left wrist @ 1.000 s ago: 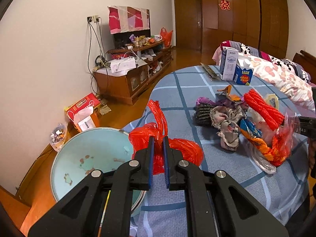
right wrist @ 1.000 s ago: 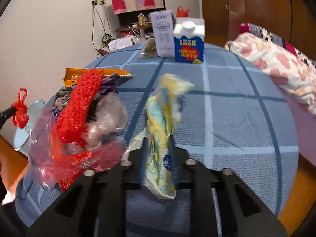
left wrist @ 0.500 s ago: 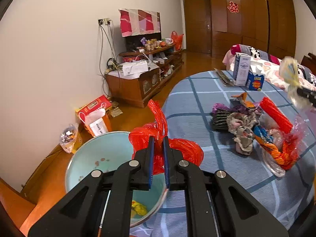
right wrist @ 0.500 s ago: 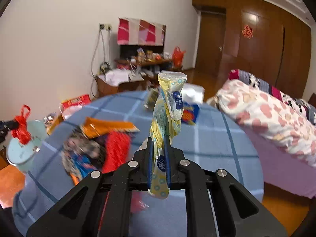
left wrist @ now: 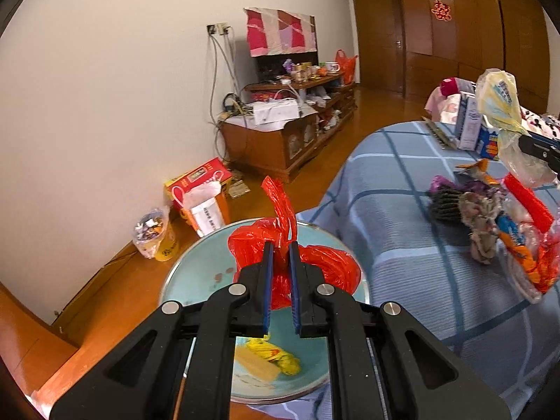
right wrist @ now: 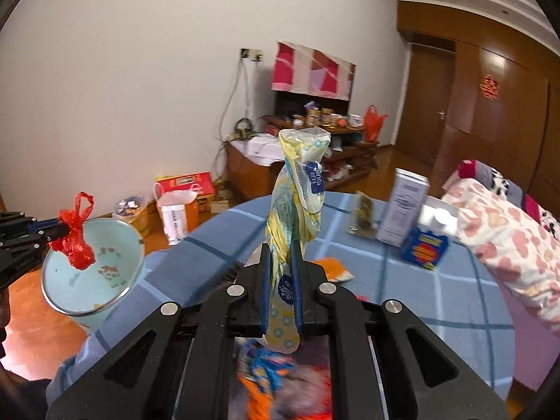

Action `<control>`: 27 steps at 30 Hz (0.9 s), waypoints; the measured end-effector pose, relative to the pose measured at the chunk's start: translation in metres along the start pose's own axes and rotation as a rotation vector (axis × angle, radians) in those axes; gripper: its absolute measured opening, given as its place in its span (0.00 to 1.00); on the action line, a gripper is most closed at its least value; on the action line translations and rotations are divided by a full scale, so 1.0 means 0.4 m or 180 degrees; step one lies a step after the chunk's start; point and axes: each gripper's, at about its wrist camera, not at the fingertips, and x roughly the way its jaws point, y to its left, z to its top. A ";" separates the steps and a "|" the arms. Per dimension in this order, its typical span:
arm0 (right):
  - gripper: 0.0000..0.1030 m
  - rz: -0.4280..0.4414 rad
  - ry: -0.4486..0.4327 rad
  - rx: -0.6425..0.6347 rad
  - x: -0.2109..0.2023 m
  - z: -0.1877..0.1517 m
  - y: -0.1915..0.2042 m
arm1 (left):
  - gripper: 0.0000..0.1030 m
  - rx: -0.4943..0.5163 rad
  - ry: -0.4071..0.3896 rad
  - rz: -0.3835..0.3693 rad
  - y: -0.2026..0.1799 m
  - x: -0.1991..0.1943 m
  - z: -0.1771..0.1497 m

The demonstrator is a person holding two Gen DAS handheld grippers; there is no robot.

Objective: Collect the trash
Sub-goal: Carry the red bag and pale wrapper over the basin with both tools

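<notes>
My left gripper [left wrist: 280,250] is shut on a crumpled red plastic bag [left wrist: 315,262] and holds it over the pale blue trash bin [left wrist: 196,280], which has yellow wrappers [left wrist: 269,360] at its bottom. In the right wrist view that bag [right wrist: 75,238] hangs above the bin [right wrist: 70,301] at the left. My right gripper [right wrist: 280,255] is shut on a twisted yellow tissue wrapper [right wrist: 297,189], lifted above the blue checked table [right wrist: 437,280]. The same wrapper [left wrist: 500,105] shows at the far right of the left wrist view. A pile of mixed trash [left wrist: 490,217] lies on the table.
Two cartons [right wrist: 409,206] stand at the table's far side, beside a floral-quilted bed [right wrist: 507,231]. A red box [left wrist: 199,182] and a small bag of scraps [left wrist: 150,227] sit on the wood floor by the wall. A low wooden cabinet [left wrist: 280,133] stands behind.
My right gripper has risen off the table with the yellow wrapper and swung left toward the bin. My left gripper has carried the red bag from the table's edge to over the bin.
</notes>
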 end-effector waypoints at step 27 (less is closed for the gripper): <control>0.12 0.0586 0.0070 -0.0399 0.146 0.007 0.229 | 0.08 -0.0070 0.0056 0.0433 0.115 -0.003 -0.031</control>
